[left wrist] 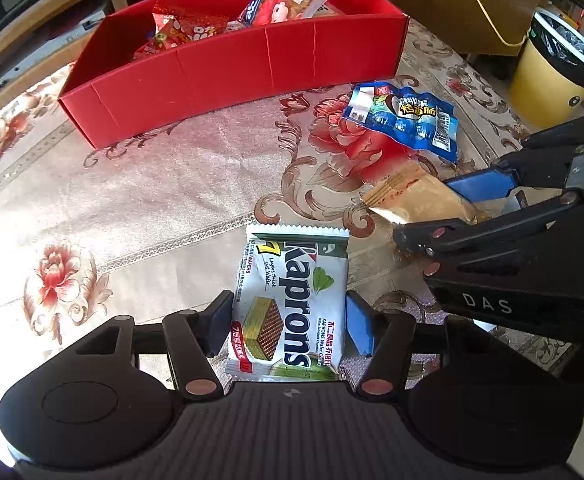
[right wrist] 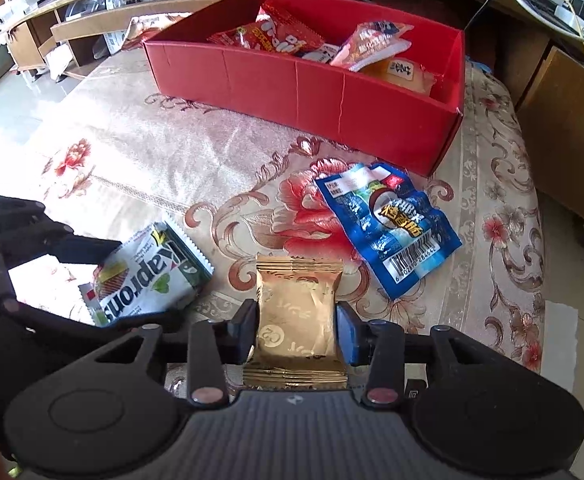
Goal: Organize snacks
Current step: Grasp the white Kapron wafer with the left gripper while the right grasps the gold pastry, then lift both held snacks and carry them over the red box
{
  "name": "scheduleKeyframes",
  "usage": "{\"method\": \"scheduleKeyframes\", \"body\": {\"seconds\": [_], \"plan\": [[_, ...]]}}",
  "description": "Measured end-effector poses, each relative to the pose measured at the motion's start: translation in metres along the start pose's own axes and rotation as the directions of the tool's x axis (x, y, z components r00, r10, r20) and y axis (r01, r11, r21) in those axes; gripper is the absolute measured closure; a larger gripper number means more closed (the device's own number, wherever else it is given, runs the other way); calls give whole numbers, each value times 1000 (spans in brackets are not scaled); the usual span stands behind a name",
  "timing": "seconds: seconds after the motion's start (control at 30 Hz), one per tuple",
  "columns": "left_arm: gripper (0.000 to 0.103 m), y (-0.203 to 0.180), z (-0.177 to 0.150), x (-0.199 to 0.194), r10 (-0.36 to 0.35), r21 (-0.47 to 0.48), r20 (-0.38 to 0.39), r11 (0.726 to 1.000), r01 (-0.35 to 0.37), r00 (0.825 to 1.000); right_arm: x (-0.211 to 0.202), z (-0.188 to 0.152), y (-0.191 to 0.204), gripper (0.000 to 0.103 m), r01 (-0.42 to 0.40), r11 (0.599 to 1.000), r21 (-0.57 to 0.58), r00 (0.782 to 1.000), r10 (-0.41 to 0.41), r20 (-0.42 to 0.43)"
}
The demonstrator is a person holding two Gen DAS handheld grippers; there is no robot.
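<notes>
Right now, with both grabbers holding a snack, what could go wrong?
1. The left gripper pinches only the near end of the Kaprons wafer pack, so the long free end might sag or slip out.
2. The right gripper with the gold packet sits close beside it, so the two could bump while heading to the red box.
3. The blue sausage packet lies on the way and could get knocked.

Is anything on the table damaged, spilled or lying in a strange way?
Nothing spilled. The blue packet lies crumpled and askew on the tablecloth, outside the red box. The left claw grips the Kaprons wafer pack; the right claw grips the gold packet.
</notes>
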State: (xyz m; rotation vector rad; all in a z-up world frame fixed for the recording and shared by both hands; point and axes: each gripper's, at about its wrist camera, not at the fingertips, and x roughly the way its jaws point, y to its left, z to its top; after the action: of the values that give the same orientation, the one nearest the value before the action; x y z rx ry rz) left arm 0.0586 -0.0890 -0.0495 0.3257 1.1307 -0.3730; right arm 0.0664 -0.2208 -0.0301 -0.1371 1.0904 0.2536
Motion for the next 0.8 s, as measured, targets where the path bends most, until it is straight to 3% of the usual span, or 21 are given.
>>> {"method": "scheduleKeyframes", "body": {"seconds": [0.8], "plan": [[37,8,10,-12,8,-36,65,999,-6,998,-20,5,-8,64,3,999,45,997,-7,80]]}}
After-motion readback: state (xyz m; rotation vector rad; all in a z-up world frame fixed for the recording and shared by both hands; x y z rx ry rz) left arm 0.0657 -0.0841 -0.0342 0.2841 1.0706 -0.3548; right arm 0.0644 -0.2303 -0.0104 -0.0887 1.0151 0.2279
